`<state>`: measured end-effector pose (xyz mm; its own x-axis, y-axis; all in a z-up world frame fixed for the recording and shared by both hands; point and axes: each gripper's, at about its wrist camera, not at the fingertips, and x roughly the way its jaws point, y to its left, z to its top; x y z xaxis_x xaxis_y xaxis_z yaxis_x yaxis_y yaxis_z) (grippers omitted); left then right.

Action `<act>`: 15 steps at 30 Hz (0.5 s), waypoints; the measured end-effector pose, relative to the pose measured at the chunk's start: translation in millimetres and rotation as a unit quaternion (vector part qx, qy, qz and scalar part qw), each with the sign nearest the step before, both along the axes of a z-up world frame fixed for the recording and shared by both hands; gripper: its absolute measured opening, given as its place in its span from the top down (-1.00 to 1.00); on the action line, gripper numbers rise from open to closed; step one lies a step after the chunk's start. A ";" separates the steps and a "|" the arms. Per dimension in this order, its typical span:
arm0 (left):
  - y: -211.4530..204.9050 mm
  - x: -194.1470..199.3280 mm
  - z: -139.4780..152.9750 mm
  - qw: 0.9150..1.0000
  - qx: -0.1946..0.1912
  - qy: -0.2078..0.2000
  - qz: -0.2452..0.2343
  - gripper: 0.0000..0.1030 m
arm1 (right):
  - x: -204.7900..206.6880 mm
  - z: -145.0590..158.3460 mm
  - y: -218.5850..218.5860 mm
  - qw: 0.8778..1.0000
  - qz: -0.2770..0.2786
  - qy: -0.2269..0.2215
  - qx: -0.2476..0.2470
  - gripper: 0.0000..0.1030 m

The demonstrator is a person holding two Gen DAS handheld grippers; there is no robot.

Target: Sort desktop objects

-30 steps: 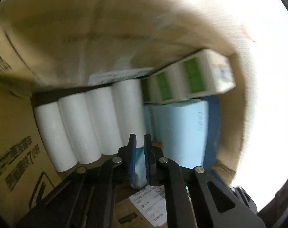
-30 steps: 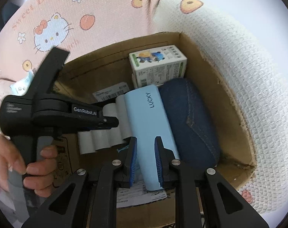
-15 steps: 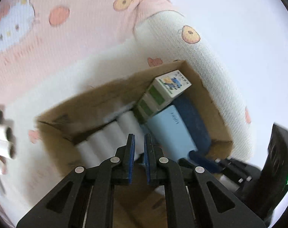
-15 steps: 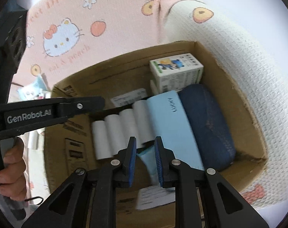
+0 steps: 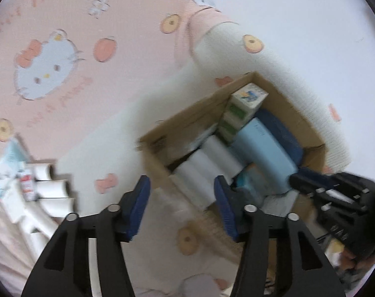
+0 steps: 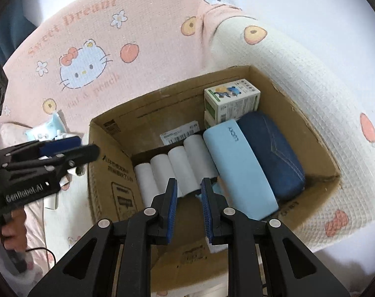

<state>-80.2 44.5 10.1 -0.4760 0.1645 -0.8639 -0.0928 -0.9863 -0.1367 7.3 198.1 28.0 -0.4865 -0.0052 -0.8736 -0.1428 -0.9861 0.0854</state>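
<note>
**Left hand-held gripper lifts clear of the box, jaws spreading**

A second ago the left hand-held gripper was down inside the cardboard box with its jaws nearly together around something pale blue; now it hangs above the box's near corner, tipped steeply downward, its jaws opening wide with nothing between them. Its view has swung from the box's inner wall to the pink cartoon blanket outside the box. The right hand-held gripper has risen slightly over the box's near edge; it points steeply down, jaws as close as they go, with nothing seen between them. A hand holds the left tool's grip left of the box.

Inside the box, four white paper rolls lie side by side, their long axes running from the near edge toward the far wall. Right of them a light-blue case and a dark-blue denim case lie parallel, long axes angled the same way, the denim case against the box's right wall. A green-and-white carton stands in the far right corner. A small pale-blue packet rests at the near end of the rolls. More rolls lie on the blanket, well left of the box.
</note>
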 end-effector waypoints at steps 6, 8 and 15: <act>14.7 23.3 -5.6 0.996 -0.080 0.001 -0.039 -0.28 | 7.5 -8.7 -10.4 0.999 -0.017 -0.035 0.038 0.68; 19.7 25.4 -10.6 0.996 -0.061 -0.016 -0.057 -0.31 | 7.7 -9.8 -16.8 0.998 -0.008 -0.040 0.041 0.68; 25.9 29.6 -15.0 0.996 -0.047 -0.042 -0.070 -0.32 | 15.4 0.6 -45.5 0.996 0.026 -0.033 0.078 0.68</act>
<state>-50.6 70.5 -4.9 -0.3801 0.1399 -0.9143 -0.2222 -0.9734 -0.0565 22.6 152.5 28.6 -0.4304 0.1089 -0.8960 -0.0906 -0.9929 -0.0772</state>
